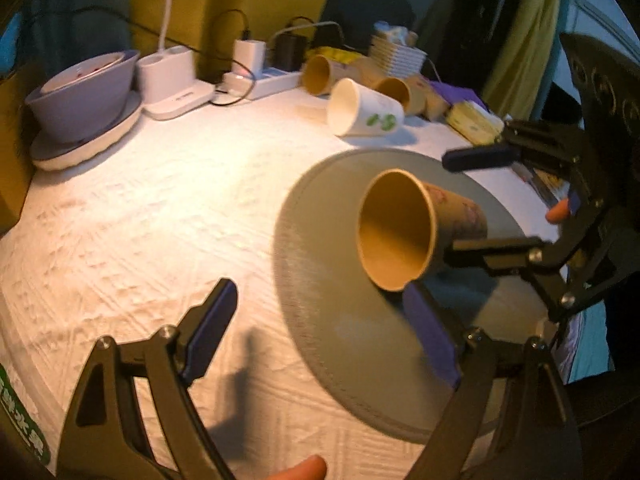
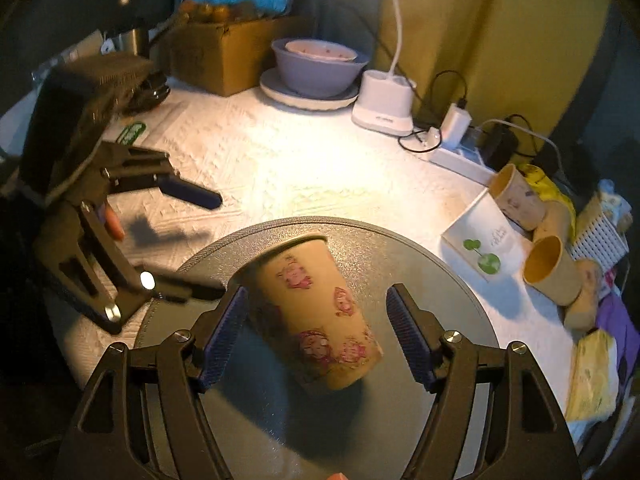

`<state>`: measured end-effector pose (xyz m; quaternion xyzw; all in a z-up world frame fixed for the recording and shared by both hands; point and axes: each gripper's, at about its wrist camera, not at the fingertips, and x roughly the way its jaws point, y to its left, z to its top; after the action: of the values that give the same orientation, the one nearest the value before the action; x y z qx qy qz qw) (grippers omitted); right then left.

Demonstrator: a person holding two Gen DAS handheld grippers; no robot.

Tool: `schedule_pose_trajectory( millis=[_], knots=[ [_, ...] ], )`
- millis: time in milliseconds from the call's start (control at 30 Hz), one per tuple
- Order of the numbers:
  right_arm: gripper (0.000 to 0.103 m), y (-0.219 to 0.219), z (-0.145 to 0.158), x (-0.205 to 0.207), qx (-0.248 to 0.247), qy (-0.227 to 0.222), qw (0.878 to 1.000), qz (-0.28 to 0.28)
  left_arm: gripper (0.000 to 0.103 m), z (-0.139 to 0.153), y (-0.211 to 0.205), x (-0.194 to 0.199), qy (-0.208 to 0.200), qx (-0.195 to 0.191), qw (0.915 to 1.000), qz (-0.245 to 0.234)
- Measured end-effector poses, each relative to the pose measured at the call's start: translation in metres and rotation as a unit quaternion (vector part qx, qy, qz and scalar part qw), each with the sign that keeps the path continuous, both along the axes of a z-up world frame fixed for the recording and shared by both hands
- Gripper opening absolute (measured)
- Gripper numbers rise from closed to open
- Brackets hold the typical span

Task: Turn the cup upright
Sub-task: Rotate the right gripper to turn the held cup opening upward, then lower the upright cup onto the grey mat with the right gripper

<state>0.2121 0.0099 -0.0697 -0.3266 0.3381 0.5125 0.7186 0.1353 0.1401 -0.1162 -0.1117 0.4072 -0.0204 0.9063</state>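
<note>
In the right wrist view, the right gripper (image 2: 316, 332) is reaching in from the bottom of the frame, its jaws standing wide apart on either side of the cup (image 2: 316, 316). The left-hand pad (image 2: 224, 336) is sitting just beside the cup's wall, while the other pad is staying apart from it; whether either is touching is hard to tell. The cup, a tan paper one printed with pink cartoon pigs, is lying on its side on the grey round plate (image 2: 440, 280) in the lower middle of the frame, base toward the camera and mouth pointing away.

In the left wrist view, the left gripper (image 1: 320, 340) is coming in from the bottom edge with its fingers spread wide and holding nothing; one finger is hovering over the white tablecloth (image 1: 140, 220), the other over the plate near the cup's rim. Here the cup's open mouth is facing the camera, showing a bare interior, and the right gripper is entering from the right edge.

Farther back, at upper right of that view, a white cup with green leaves (image 1: 364, 114) is lying on its side beside two more tan cups (image 1: 320, 74), also tipped over. At upper left, a purple bowl (image 1: 84, 96) is sitting on a white plate (image 1: 88, 138) with a smaller white dish nested inside it. Next to it a white lamp base (image 1: 176, 84) and a power strip (image 1: 268, 80) with chargers are lining the far edge.
</note>
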Motion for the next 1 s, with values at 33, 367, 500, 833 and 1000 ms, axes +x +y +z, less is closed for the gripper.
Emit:
schedule_pose_trajectory(
  millis=[33, 367, 500, 833, 1000],
  knots=[
    [0.075, 0.003, -0.002, 0.001, -0.006, 0.000, 1.000, 0.004, 0.086, 0.000, 0.003, 0.000, -0.001, -0.005, 1.0000, 0.005],
    [0.075, 0.033, -0.018, 0.006, -0.084, -0.006, 0.996, 0.019, 0.086, -0.004, 0.025, -0.001, -0.017, -0.037, 0.9988, 0.028],
    [0.075, 0.044, -0.024, 0.008, -0.118, -0.009, 0.993, 0.027, 0.086, -0.006, 0.029, -0.003, -0.021, -0.045, 0.9982, 0.034],
    [0.075, 0.067, -0.039, 0.016, -0.182, -0.023, 0.983, 0.026, 0.086, -0.009, 0.036, -0.004, -0.031, -0.058, 0.9970, 0.042],
    [0.072, 0.071, -0.040, 0.016, -0.189, -0.031, 0.981, 0.015, 0.086, -0.008, 0.037, -0.005, -0.034, -0.058, 0.9967, 0.047]
  ],
)
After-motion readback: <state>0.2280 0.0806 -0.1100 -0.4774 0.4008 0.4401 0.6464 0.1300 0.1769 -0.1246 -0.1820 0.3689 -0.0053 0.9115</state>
